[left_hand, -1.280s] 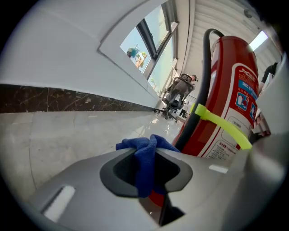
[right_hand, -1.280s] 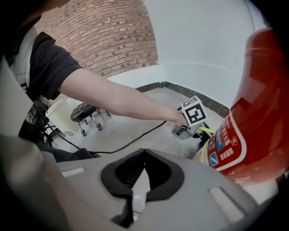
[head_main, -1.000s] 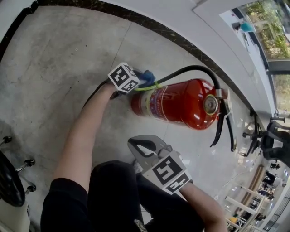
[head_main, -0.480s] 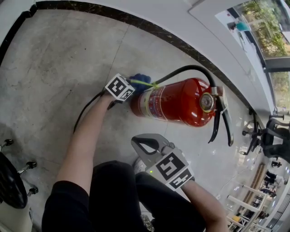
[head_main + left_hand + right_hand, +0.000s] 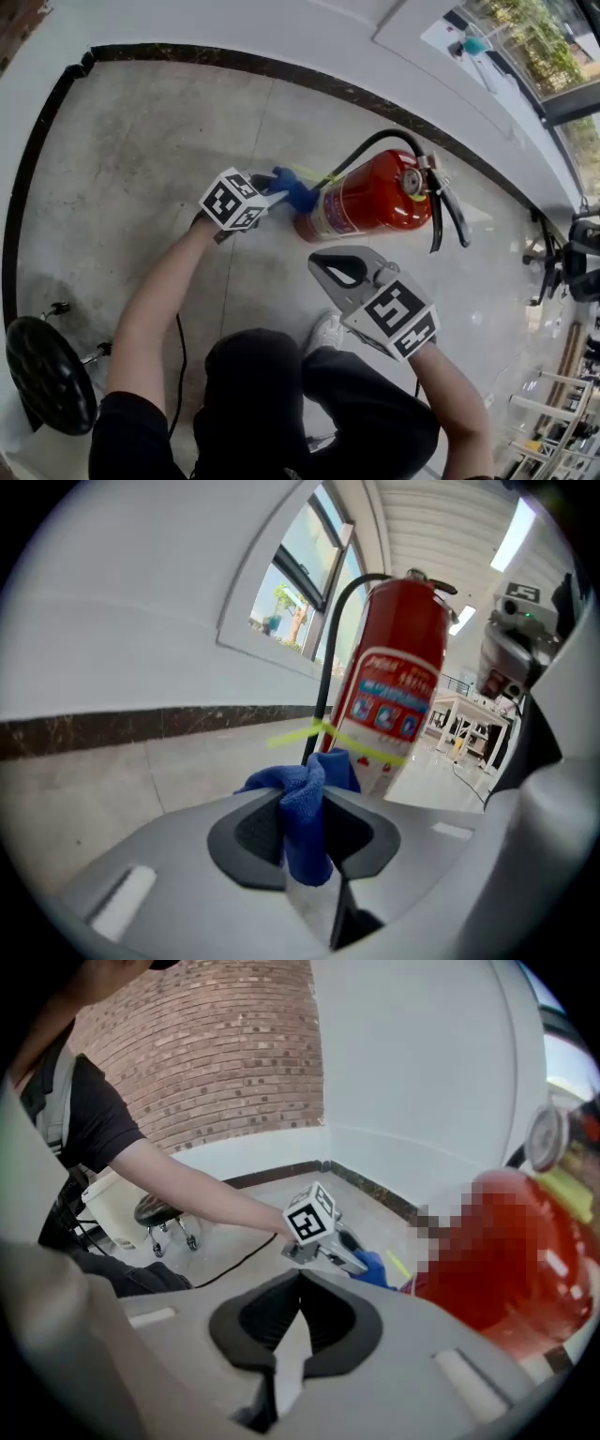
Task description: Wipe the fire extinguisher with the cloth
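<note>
Firstly, left gripper (image 5: 305, 841): jaws a little way apart and clamped on the cloth, with the pads pressing it from both sides.
Cloth (image 5: 309, 789): blue, bunched into a fold that stands up between the left gripper's pads and spills out past their tips.
Fire extinguisher (image 5: 370, 197): red, standing on the floor (image 5: 141, 169) straight ahead of the left gripper's jaws and a little to their right. Its lower body is just beyond the cloth; whether cloth and cylinder touch cannot be told.
Hose (image 5: 333, 649): black, running down the extinguisher's side nearest the left jaws.
Yellow band (image 5: 328, 738): wrapped around the lower cylinder and hose, just above the cloth's top edge.
Right gripper (image 5: 298, 1288): jaws closed together with nothing between them, held clear of the extinguisher on the person's side.
From the right gripper: the left gripper with its cloth lies ahead of the closed jaws, and the extinguisher is ahead and off to their right.
Stool (image 5: 47, 375): dark seat on castors, well behind the left gripper, beside the person's left arm.
Cable (image 5: 180, 347): black, lying on the floor under the left arm.
</note>
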A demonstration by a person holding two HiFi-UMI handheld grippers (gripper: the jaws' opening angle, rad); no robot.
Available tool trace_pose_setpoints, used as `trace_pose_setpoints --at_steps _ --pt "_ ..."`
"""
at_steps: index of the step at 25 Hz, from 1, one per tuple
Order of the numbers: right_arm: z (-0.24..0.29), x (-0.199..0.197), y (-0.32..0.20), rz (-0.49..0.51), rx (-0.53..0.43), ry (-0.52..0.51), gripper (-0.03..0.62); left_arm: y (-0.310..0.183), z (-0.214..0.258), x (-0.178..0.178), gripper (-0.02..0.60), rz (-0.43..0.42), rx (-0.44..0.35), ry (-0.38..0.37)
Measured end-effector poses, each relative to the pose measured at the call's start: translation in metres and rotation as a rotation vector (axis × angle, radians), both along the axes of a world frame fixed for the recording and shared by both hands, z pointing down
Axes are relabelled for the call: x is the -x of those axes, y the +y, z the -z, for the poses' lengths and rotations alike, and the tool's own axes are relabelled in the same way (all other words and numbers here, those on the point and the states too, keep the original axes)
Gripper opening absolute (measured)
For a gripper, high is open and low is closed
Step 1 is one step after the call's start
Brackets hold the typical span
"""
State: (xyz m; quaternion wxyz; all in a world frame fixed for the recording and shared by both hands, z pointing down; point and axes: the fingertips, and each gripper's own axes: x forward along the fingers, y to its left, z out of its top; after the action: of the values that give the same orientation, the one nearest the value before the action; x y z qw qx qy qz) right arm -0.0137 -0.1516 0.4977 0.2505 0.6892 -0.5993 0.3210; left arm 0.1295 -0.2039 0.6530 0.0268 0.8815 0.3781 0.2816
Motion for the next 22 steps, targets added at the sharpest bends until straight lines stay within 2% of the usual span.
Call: trace_pose_setpoints --at_steps 5,11,14,16,18,20,22 --pt "0.055 -0.016 0.006 -0.076 -0.094 0.088 0.002 -0.010 0.122 0.014 0.077 -0.075 -0.105 0.184" --pt "0.125 -0.015 0.036 -0.181 -0.211 0.172 0.002 0.031 0.290 0.006 0.077 -0.132 -0.051 0.419" --pt "0.147 -0.010 0.050 -0.235 -0.253 0.210 0.002 0.058 0.355 -0.009 0.077 -0.180 -0.060 0.503" --pt "0.155 -0.005 0.061 -0.255 -0.260 0.211 0.003 0.076 0.377 -0.019 0.080 -0.192 -0.079 0.521" --pt "0.162 -0.001 0.075 -0.281 -0.265 0.207 0.002 0.099 0.379 -0.028 0.080 -0.222 -0.103 0.489" --pt "0.166 -0.001 0.093 -0.333 -0.276 0.217 0.002 0.130 0.367 -0.027 0.081 -0.312 -0.130 0.428" --pt "0.170 0.000 0.110 -0.383 -0.283 0.228 0.002 0.154 0.353 -0.012 0.080 -0.407 -0.155 0.403"
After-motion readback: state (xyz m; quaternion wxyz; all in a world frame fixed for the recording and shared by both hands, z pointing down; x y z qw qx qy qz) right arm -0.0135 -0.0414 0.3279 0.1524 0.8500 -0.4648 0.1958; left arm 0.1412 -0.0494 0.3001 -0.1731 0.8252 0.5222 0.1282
